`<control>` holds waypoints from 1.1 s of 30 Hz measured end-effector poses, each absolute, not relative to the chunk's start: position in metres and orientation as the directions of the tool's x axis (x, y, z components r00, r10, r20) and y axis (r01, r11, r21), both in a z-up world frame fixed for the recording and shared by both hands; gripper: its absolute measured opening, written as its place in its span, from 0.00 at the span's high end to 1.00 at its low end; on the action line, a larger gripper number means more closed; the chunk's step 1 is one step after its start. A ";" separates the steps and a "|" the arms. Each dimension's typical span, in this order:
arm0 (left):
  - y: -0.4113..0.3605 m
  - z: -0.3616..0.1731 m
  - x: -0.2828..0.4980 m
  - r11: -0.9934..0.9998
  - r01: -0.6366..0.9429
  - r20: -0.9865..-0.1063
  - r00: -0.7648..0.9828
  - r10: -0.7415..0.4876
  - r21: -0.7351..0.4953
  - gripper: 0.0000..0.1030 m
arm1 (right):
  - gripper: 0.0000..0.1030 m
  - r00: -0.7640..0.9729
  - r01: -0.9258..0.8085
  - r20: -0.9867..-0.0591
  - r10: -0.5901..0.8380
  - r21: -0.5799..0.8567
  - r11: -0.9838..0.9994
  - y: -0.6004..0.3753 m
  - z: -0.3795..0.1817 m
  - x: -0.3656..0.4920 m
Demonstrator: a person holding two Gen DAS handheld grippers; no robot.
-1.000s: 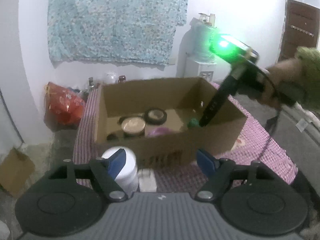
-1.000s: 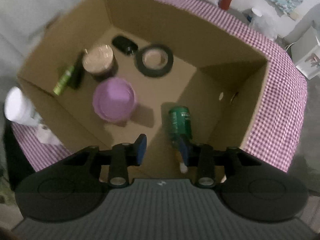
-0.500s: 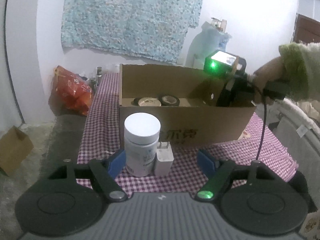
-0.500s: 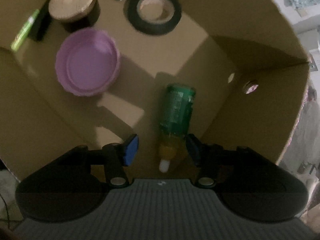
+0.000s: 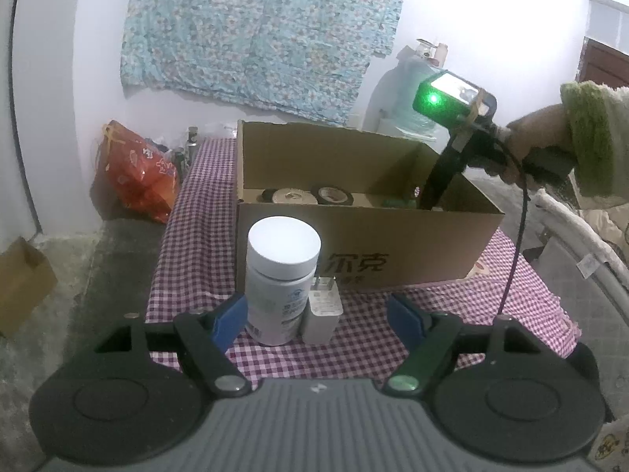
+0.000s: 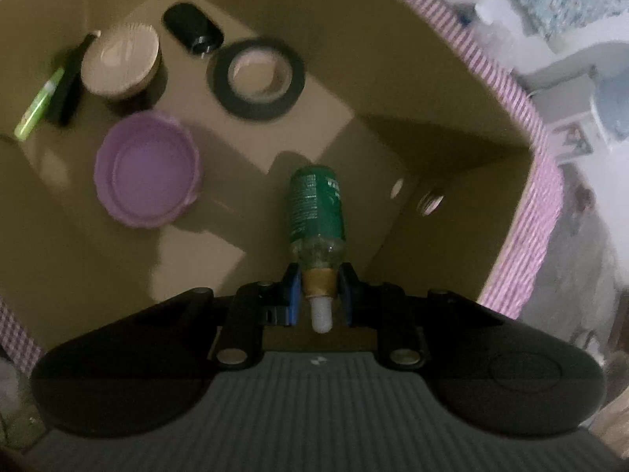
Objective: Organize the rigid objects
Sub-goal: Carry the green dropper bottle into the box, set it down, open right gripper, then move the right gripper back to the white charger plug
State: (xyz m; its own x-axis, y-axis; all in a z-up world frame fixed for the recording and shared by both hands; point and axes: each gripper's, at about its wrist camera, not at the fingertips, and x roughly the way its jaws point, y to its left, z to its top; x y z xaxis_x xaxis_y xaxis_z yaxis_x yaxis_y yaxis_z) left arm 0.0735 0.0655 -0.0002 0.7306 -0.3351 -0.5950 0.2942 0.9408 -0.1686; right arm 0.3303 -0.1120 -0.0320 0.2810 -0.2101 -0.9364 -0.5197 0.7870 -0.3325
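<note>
My right gripper (image 6: 319, 289) is inside the cardboard box (image 6: 464, 204) and is shut on the brown neck of a green-labelled bottle (image 6: 316, 206). The box also holds a purple lid (image 6: 147, 171), a black tape roll (image 6: 257, 78), a tan-topped jar (image 6: 120, 61), a black cylinder (image 6: 192, 31) and a green pen (image 6: 37, 106). My left gripper (image 5: 316, 316) is open, low in front of the box (image 5: 354, 244). A white-capped pill bottle (image 5: 281, 283) and a white plug adapter (image 5: 322, 308) stand between its fingers, the bottle by the left pad.
The box sits on a purple checked cloth (image 5: 196, 212). A red bag (image 5: 135, 171) and small bottles stand at the cloth's far left. A water dispenser (image 5: 409, 94) is behind the box. The right gripper body (image 5: 452, 118) reaches into the box's right side.
My right gripper has closed on the green bottle's neck; it was open around it before. My left gripper dropped from above the box and now frames the white pill bottle and adapter.
</note>
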 end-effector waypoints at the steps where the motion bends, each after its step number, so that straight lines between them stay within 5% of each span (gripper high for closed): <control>1: 0.065 0.000 0.074 0.941 0.293 -0.596 0.730 -0.335 -0.170 0.23 | 0.82 0.303 -0.520 -0.929 -0.212 -0.347 0.780 -0.109 -0.028 0.332; 11: 0.067 -0.002 0.075 0.944 0.283 -0.604 0.727 -0.326 -0.168 0.23 | 0.82 0.426 -0.522 -0.880 -0.209 -0.428 0.738 -0.099 -0.014 0.371; 33: 0.066 -0.006 0.084 0.951 0.266 -0.631 0.714 -0.303 -0.156 0.23 | 0.81 0.454 -0.429 -0.890 -0.029 -0.247 0.869 -0.107 -0.001 0.409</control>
State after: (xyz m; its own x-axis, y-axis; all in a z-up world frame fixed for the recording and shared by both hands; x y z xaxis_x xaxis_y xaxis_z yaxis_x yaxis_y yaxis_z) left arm 0.0840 0.0660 -0.0059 0.7140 -0.3033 -0.6310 0.2660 0.9512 -0.1562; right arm 0.4087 -0.1065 -0.0008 0.4543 -0.0290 -0.8904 -0.4286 0.8691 -0.2470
